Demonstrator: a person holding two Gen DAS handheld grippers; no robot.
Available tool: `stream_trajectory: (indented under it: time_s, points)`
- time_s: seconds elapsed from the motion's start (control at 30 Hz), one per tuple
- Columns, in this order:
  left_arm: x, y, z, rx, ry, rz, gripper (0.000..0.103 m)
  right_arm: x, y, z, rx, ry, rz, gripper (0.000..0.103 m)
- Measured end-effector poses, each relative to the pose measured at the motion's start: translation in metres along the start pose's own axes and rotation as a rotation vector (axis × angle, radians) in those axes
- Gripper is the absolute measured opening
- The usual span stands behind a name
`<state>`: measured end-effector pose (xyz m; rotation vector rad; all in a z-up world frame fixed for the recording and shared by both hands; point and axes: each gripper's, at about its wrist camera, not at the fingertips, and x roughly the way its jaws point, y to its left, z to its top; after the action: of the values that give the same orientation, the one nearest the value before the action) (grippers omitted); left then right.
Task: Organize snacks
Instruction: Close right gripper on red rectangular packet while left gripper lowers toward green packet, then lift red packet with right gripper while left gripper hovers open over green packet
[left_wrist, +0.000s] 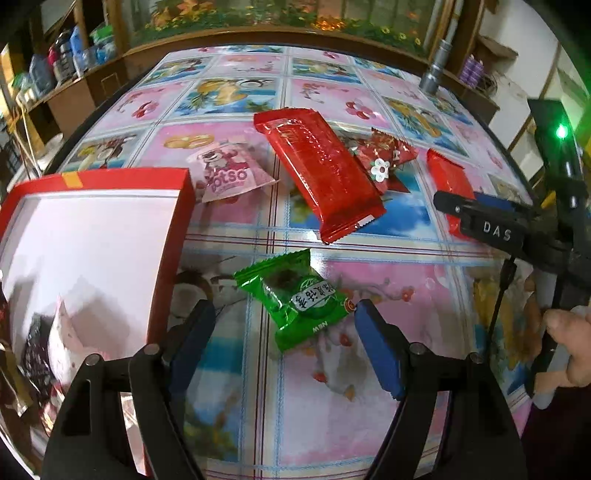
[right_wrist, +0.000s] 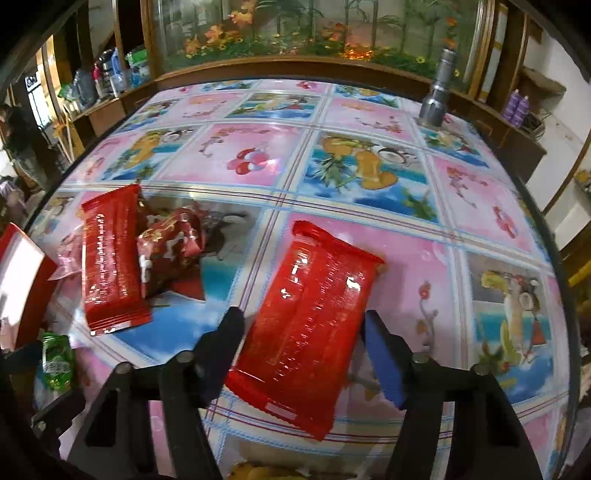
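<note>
Your left claw (left_wrist: 284, 325) hangs open over the small green foil-wrapped sweet (left_wrist: 295, 299), which lies flat on the bench (left_wrist: 369, 258) between the two blue pads, touching neither. Centre the sweet's thick middle between the pads rather than its crinkled ends — thin foil is likely to slip out if you catch only a corner. Come down until the tips nearly meet the glossy cloth, then close.

Your right claw (right_wrist: 303, 332) straddles the long red plastic snack bar wrapper (right_wrist: 314, 314), which lies slantwise on the bench. The left pad looks to be against the wrapper's edge and the right pad just beside it, so I would not call it a firm grip yet. Square the claw to the wrapper's short width before closing fully — on the slant it may twist as you lift.

The red cardboard box with the white inside (left_wrist: 92, 258) sits at the near left, just left of the green sweet. Its far part is bare; at its near corner lie a few wrapped items, one pale and one dark, too blurred to name. A second long red wrapper (left_wrist: 321, 173), a pink bear-printed packet (left_wrist: 229, 173) and a red flowered sweet wrapper (left_wrist: 384, 158) wait outside it.
</note>
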<state>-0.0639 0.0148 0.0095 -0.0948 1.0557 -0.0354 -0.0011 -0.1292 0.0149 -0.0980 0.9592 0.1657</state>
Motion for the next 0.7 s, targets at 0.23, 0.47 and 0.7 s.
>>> stream_trajectory:
  time_s: [0.23,0.47,0.7]
  points:
    - [-0.011,0.006,-0.007,-0.090,0.042,-0.117,0.078,-0.001,0.004,-0.001,-0.029,-0.008,0.000,0.051]
    - [-0.003,0.003,0.001,-0.097,0.034,-0.053,0.078,-0.002,0.004,-0.002,-0.027,-0.007,0.010,0.049]
    - [0.004,-0.003,0.004,-0.053,-0.003,-0.006,0.075,-0.002,0.006,-0.002,-0.035,-0.008,0.018,0.049]
